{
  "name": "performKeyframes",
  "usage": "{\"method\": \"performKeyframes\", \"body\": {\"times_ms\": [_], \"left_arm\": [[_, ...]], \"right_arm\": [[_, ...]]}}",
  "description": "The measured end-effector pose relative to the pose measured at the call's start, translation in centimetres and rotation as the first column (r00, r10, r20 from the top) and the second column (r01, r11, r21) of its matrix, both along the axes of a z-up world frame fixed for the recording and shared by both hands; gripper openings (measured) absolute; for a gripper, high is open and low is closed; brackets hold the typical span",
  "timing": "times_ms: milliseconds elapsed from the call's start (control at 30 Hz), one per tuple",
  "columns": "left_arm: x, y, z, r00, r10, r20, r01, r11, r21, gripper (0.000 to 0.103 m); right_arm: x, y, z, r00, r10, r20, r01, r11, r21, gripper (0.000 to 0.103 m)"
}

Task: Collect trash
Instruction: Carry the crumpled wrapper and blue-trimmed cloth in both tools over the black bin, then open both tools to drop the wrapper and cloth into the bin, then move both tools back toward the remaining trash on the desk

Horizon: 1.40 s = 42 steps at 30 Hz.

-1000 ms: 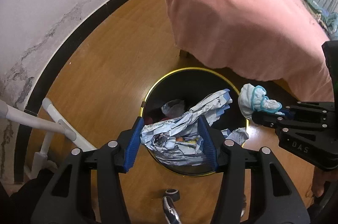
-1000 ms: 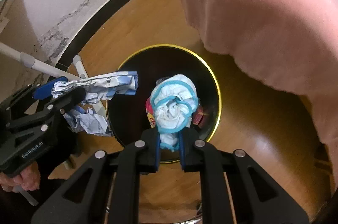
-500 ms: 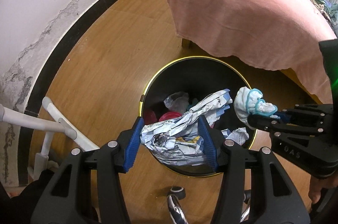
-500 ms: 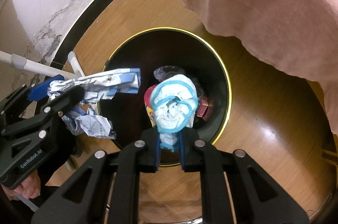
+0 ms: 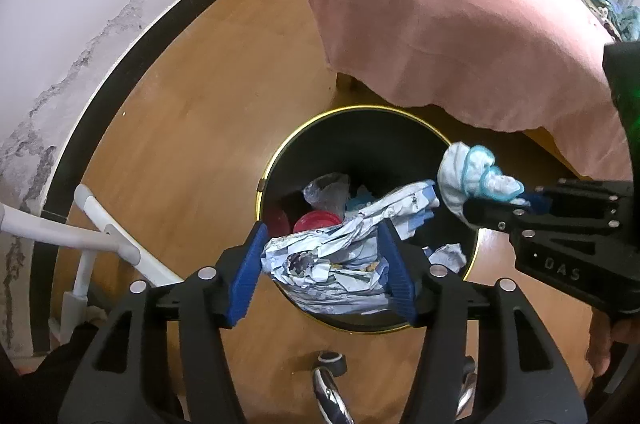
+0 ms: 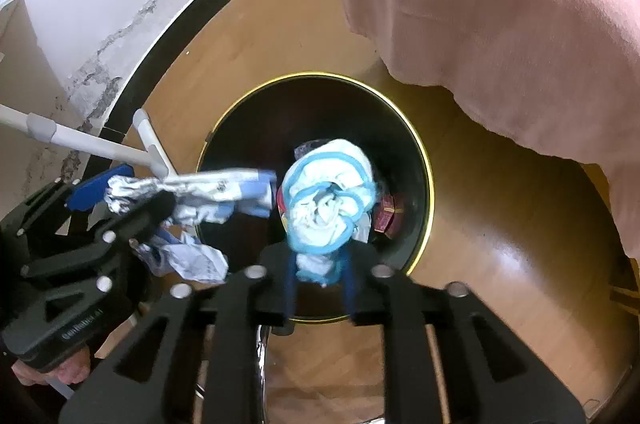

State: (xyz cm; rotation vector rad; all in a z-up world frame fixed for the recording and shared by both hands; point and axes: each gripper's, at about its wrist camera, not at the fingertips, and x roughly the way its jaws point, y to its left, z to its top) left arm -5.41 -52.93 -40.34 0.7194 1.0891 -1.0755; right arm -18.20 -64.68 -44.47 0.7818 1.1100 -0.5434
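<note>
A black bin with a gold rim (image 5: 360, 110) (image 6: 320, 75) stands on the wooden floor below both grippers. My left gripper (image 5: 322, 272) holds a crumpled blue-and-white wrapper (image 5: 332, 256) (image 6: 208, 184) over the bin's near edge. Its jaws are opening, but the pads still touch the wrapper. My right gripper (image 6: 319, 288) hangs over the bin mouth with a white wad edged in blue (image 6: 328, 200) (image 5: 472, 176) between its fingers. Those jaws are opening, and a gap shows on each side of the wad's tail.
Trash lies inside the bin, including a red lid (image 5: 316, 220) and a clear bag (image 5: 326, 188). A pink cloth (image 5: 440, 4) overhangs the bin's far side. A white tube frame (image 5: 80, 232) stands at the left by the wall. A chrome caster leg (image 5: 330, 372) is below.
The right jaws have parted from the wad's tail, which they pinched tightly before. The left jaws have widened slightly. Both hands have stayed over the bin.
</note>
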Motion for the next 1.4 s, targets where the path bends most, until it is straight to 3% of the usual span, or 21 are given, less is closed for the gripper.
{"method": "performKeyframes", "body": {"times_ms": [33,133,233,400,900,1067,1167,1300,1400], "left_arm": [[-0.1,-0.1,0.0,1.000,-0.002,0.007,0.002,1.000,0.003,0.060],[-0.2,-0.3,0.1,1.000,0.003,0.011,-0.003,1.000,-0.001,0.069],[-0.1,-0.2,0.1,1.000,0.011,0.013,-0.011,1.000,-0.002,0.080],[-0.1,0.0,0.2,0.999,0.021,0.025,-0.021,1.000,-0.011,0.090],[-0.1,0.9,1.8,1.000,0.014,0.020,-0.014,0.999,-0.038,0.093],[-0.7,0.9,5.2,0.999,0.007,0.032,-0.004,0.996,-0.087,0.095],[-1.3,0.8,8.2,0.999,-0.006,0.032,0.009,0.992,-0.125,0.095],[-3.0,0.7,13.8,0.997,-0.048,0.053,0.059,0.975,-0.213,0.096],[-4.7,1.3,19.7,0.989,-0.079,0.123,0.112,0.949,-0.293,0.096]], "right_arm": [[0.0,-0.1,0.2,1.000,-0.001,0.005,0.001,1.000,-0.007,0.043],[0.0,0.0,0.8,1.000,-0.004,0.014,0.004,1.000,-0.025,0.055],[0.0,-0.1,1.0,1.000,-0.009,0.017,0.009,1.000,-0.027,0.058],[-0.2,0.0,1.2,1.000,-0.016,0.017,0.017,0.999,-0.039,0.062],[-1.5,0.2,3.4,0.999,-0.028,0.028,0.030,0.996,-0.087,0.069],[-2.6,0.1,8.1,0.999,0.000,0.052,0.009,0.986,-0.169,0.077],[-3.7,-0.1,12.4,0.996,0.018,0.085,0.002,0.972,-0.235,0.079],[-5.6,0.0,20.0,0.988,0.040,0.148,0.015,0.936,-0.351,0.086],[-6.8,0.4,25.1,0.978,0.053,0.202,0.034,0.915,-0.403,0.088]]}}
